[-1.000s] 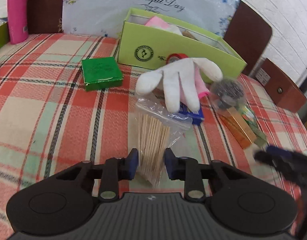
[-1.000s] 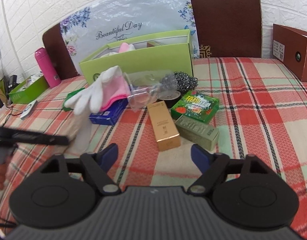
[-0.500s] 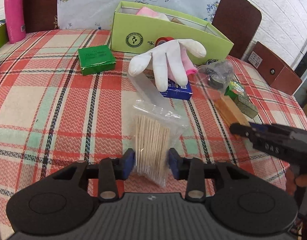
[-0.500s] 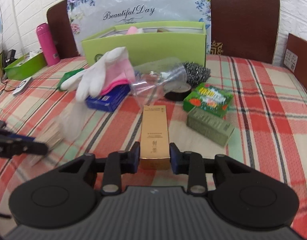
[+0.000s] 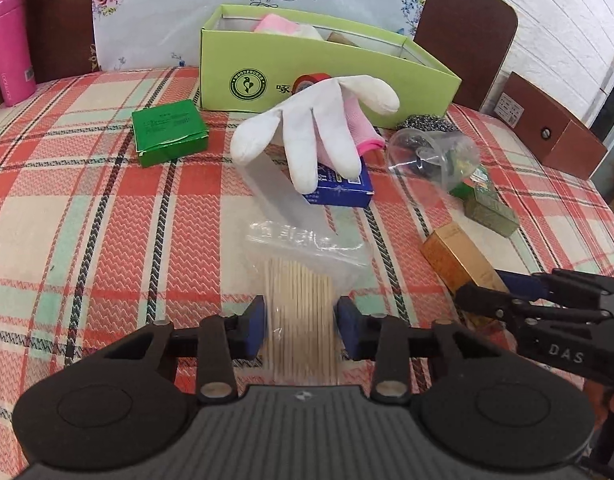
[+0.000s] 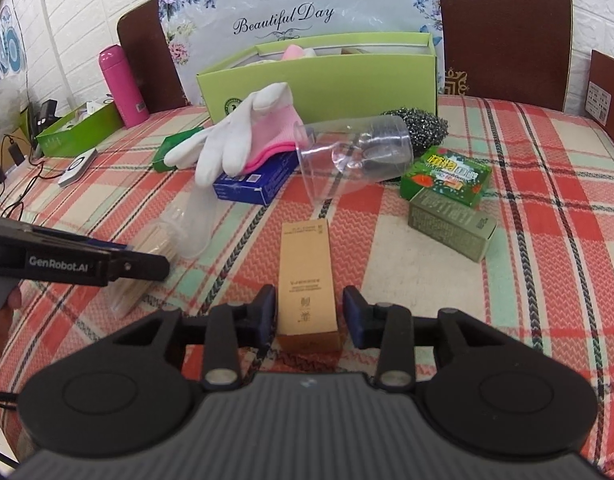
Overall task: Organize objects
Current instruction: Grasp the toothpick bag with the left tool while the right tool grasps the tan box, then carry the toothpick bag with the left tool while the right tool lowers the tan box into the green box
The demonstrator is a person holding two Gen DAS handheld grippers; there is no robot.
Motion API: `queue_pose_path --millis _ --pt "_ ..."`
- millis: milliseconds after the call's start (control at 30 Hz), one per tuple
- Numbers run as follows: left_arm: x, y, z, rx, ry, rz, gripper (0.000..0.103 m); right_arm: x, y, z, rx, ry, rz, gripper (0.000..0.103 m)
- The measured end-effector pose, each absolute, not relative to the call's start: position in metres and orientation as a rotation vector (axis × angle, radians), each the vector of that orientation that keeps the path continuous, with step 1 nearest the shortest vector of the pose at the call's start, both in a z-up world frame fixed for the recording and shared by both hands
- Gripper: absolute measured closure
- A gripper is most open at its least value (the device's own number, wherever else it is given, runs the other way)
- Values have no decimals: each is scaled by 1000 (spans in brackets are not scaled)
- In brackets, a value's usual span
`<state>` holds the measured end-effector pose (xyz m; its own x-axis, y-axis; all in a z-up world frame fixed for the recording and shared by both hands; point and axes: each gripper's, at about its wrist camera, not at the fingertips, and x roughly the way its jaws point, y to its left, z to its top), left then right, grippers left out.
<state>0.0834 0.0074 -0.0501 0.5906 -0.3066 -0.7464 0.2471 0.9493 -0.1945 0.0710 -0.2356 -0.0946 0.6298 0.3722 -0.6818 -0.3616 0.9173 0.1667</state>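
At the near edge of the plaid tablecloth [image 5: 87, 208], our left gripper [image 5: 301, 326] straddles a clear bag of wooden sticks [image 5: 303, 304], both blue pads against the bag's sides, so we judge it clamped on the bag. Off to the right, our right gripper [image 6: 309, 314] frames the near end of a gold carton [image 6: 307, 276]; the left pad touches the carton's side, but a thin gap shows at the right pad, so we cannot tell whether the grasp is complete.

The bag should be light and slippery, its film soft while the sticks inside are stiff but free to slide. We would squeeze across the bundle itself, not the loose plastic top, and keep it level so nothing spills. The carton looks light and rigid, though thin card may dent; a grip across its long flat sides near the near end suits it.

Farther away a white glove [image 5: 319, 128] drapes over a blue box [image 5: 343, 192], with a clear plastic cup [image 6: 355, 156] on its side just right of them. The open lime-green box [image 5: 327, 72] at the far side, already holding things, seems the likely destination.
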Motion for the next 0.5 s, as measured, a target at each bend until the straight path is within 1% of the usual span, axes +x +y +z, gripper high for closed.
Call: queue_pose_path --millis 133,167,233,300,367,433,467,500 --pt "83 5 -51 -64 877 -321 62 71 -235 -97 14 784 419 63" --pt "82 3 -50 -52 877 -322 65 71 -234 -97 13 783 420 63" --pt "81 2 -49 -53 883 -334 72 71 -232 -98 9 783 420 63" --pt "79 3 -48 -72 889 -352 76 72 -231 -98 9 781 421 63" --pt "75 4 -46 -98 897 -388 77 72 -230 -97 8 779 419 62" --pt "69 3 -42 -123 893 -436 78 72 -228 -98 -6 781 423 66" --pt "66 2 -38 -125 882 -453 78 71 -228 -97 -16 780 428 72" --pt "63 1 -32 -123 866 -468 78 70 -228 -96 -18 780 437 73"
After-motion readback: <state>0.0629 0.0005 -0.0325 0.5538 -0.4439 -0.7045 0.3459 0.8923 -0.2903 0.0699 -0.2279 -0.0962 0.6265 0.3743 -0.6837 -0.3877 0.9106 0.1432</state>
